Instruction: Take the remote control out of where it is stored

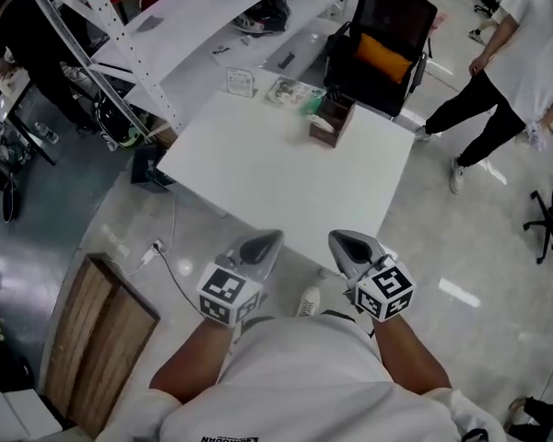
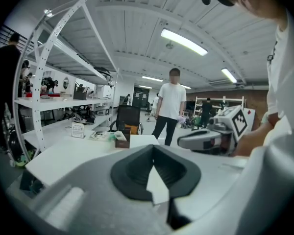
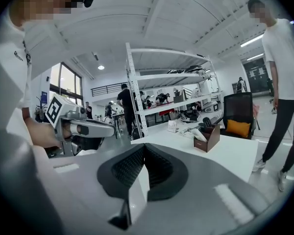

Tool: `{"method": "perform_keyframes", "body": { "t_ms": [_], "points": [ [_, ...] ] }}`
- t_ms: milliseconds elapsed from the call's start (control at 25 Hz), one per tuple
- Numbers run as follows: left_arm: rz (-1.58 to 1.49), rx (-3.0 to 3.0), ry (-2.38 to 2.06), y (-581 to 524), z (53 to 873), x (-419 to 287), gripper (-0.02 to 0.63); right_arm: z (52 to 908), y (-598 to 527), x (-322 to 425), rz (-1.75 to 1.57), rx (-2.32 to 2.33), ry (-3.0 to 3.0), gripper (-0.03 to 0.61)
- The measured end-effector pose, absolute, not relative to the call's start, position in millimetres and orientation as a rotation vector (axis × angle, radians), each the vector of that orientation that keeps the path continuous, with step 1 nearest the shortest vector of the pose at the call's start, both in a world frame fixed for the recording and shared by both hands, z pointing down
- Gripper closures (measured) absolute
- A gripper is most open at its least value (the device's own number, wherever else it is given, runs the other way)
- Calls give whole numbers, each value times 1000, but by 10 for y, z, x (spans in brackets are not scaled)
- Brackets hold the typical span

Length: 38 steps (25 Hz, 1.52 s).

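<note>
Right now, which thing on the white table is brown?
The small box at the far edge, nearest the black chair; the card and packet beside it are pale.

White table [image 1: 276,182], black office chair [image 1: 394,15] with orange cushion [image 1: 382,58], white perforated shelving [image 1: 120,35], glossy pale floor [image 1: 442,256], ceiling strip lights [image 2: 183,42].

The remote control [image 3: 206,122] is dark and slim. It stands upright in a brown, open-topped storage box [image 3: 210,141], with its top end above the rim. The box sits near the far edge of the white table [image 1: 276,182], well ahead of me.
</note>
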<state>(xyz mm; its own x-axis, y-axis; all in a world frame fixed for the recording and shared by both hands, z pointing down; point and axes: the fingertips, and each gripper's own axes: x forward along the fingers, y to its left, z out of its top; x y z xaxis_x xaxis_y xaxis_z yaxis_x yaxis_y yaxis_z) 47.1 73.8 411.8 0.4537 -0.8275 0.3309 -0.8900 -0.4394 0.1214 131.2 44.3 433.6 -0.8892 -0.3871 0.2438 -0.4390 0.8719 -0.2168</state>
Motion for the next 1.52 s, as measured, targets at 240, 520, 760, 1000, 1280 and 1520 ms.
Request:
{"method": "perform_keyframes", "body": {
  "t_ms": [240,520,760,1000,1280,1520],
  "points": [
    [335,2430,-1466,433,4155,524,612,4345,136,1365,388,634,-2855,572],
    [368,2439,-1443,266,4177,563,612,4442,23,1394,408,631,-2833,572],
    [399,2457,-1396,98,4275,535,612,4505,-120,1367,411,672,-2822,572],
    [405,2507,-1309,-124,4355,464,612,4594,-266,1271,421,762,-2787,572],
    [451,2576,-1218,-495,4341,129,612,4586,-538,964,435,892,-2746,572],
    [488,2607,-1119,-828,4427,-150,612,4713,-848,707,443,1015,-2683,572]
  ]
}}
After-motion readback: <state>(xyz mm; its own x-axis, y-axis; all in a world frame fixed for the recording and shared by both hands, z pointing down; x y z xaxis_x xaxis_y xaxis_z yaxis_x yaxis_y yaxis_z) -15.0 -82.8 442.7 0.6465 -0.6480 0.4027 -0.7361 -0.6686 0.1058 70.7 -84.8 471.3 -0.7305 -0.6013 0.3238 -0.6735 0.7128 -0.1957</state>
